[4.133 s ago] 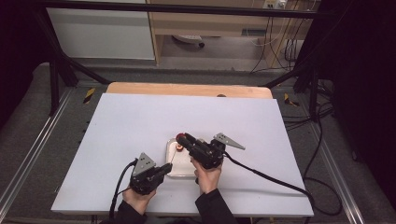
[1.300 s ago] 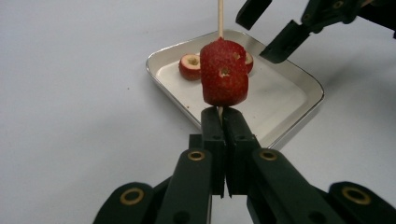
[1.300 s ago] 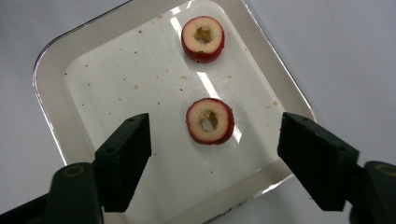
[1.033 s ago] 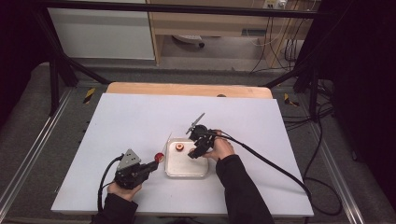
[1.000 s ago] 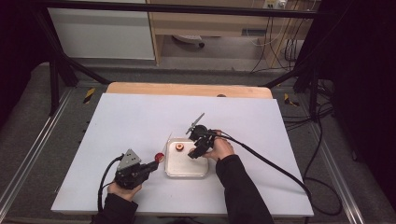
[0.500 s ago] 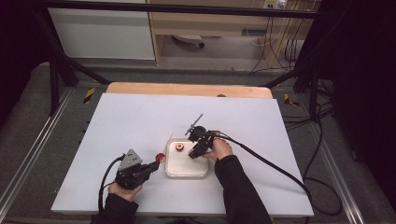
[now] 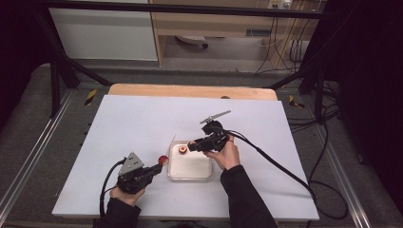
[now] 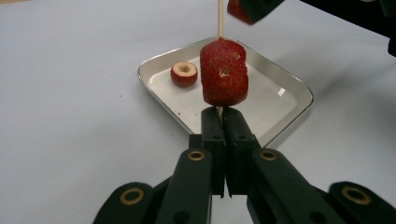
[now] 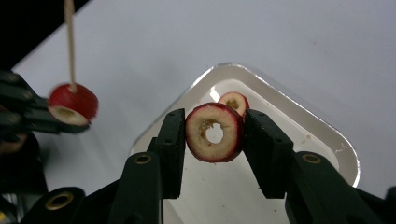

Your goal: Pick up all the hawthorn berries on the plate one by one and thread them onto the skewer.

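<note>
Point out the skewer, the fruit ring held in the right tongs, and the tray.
skewer point(image 8: 220, 18), left gripper view, bare upper stick.
fruit ring point(image 9: 201, 133), right gripper view, cut face.
tray point(image 7: 190, 177), high view, near rim.

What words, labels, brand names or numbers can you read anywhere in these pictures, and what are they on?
None can be read. The white tray, the red fruit pieces, the skewer, the left gripper, the right gripper and the white table top carry no print. The yellow-and-black strips on the floor beside the table are stripes only, no lettering.
</note>
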Demonstrator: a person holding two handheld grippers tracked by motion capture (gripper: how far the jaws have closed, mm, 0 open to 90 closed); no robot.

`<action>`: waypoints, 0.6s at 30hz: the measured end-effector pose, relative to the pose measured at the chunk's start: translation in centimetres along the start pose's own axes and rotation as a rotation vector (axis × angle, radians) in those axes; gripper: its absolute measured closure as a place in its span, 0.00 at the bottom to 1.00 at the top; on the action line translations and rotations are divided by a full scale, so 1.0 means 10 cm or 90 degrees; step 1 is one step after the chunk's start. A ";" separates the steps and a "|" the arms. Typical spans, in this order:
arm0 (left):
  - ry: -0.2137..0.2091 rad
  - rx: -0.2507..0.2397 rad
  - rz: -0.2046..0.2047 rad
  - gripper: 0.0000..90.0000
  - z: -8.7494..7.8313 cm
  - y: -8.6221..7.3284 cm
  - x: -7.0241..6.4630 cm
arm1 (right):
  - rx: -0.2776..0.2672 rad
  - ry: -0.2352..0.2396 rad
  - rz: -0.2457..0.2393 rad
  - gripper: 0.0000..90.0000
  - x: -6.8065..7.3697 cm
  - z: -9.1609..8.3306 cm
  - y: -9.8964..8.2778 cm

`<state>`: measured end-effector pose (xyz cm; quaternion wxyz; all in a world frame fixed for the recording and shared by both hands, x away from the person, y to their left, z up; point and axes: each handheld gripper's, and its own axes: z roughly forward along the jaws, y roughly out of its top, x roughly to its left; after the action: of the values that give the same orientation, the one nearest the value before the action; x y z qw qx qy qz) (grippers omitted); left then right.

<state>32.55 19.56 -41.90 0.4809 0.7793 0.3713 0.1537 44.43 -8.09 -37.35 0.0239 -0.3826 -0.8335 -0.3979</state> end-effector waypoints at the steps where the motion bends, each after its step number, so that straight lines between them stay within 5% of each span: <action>1: 0.001 -0.001 0.000 0.98 0.00 0.00 -0.01 | -0.019 0.004 0.009 0.67 0.01 -0.04 -0.02; 11: -0.004 -0.008 0.005 0.98 0.01 0.01 -0.07 | -0.198 0.086 0.133 0.67 0.02 -0.22 -0.34; 18: -0.005 -0.017 0.003 0.98 0.01 0.01 -0.14 | -0.313 0.110 0.176 0.67 0.10 -0.20 -0.47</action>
<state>31.67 18.46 -41.66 0.4926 0.7741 0.3655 0.1565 40.08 -10.65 -38.65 0.0553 -0.4516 -0.6471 -0.6118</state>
